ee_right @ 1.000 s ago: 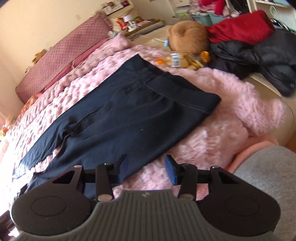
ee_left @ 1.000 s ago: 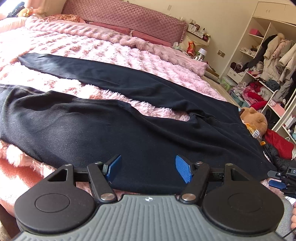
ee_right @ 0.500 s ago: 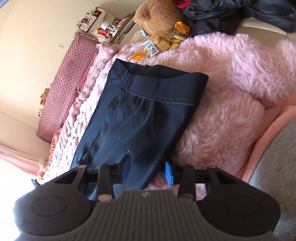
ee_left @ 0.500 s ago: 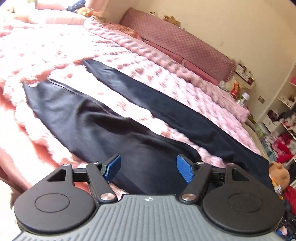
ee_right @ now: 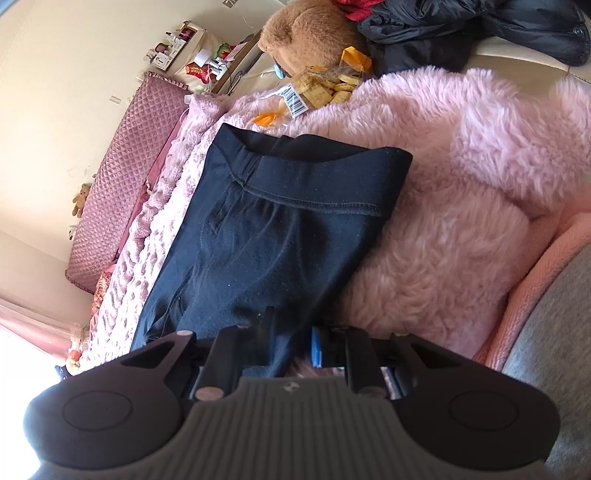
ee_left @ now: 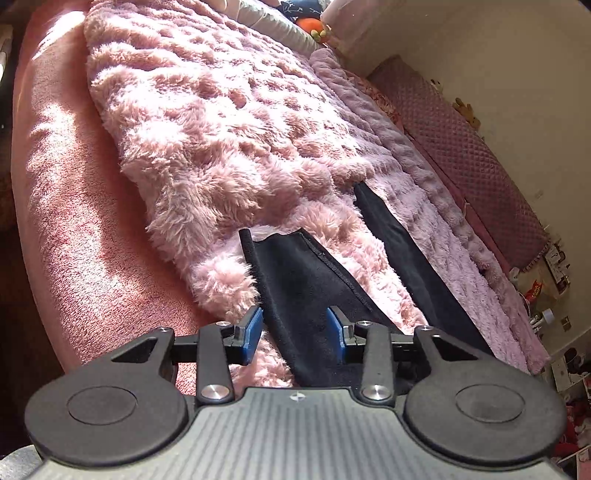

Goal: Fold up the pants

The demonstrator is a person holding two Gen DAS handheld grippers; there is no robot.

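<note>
Dark navy pants (ee_right: 266, 229) lie flat on a fluffy pink blanket (ee_right: 461, 184), waistband (ee_right: 332, 177) toward the teddy bear. In the right wrist view my right gripper (ee_right: 293, 338) is at the pants' near side edge below the waistband. Its jaws are closing, with the fabric bunched between the pads. In the left wrist view both legs run away from me: the near leg (ee_left: 295, 280) ends in a cuff (ee_left: 273, 243), and the far leg (ee_left: 399, 240) lies beyond it. My left gripper (ee_left: 295, 330) straddles the near leg short of the cuff. Its jaws are closing and the blue pads (ee_left: 255, 328) stand just off the cloth.
A teddy bear (ee_right: 314, 33), a snack bag (ee_right: 317, 88) and dark jackets (ee_right: 461, 26) lie past the waistband. The quilted pink headboard (ee_left: 461, 147) runs along the wall. The coral bed edge (ee_left: 55, 221) drops off at the left. Grey fabric (ee_right: 554, 350) fills the lower right corner.
My left gripper swept along the near leg to its cuff end, rolled, and its jaws narrowed around the leg. My right gripper's jaws narrowed onto the pants' side edge.
</note>
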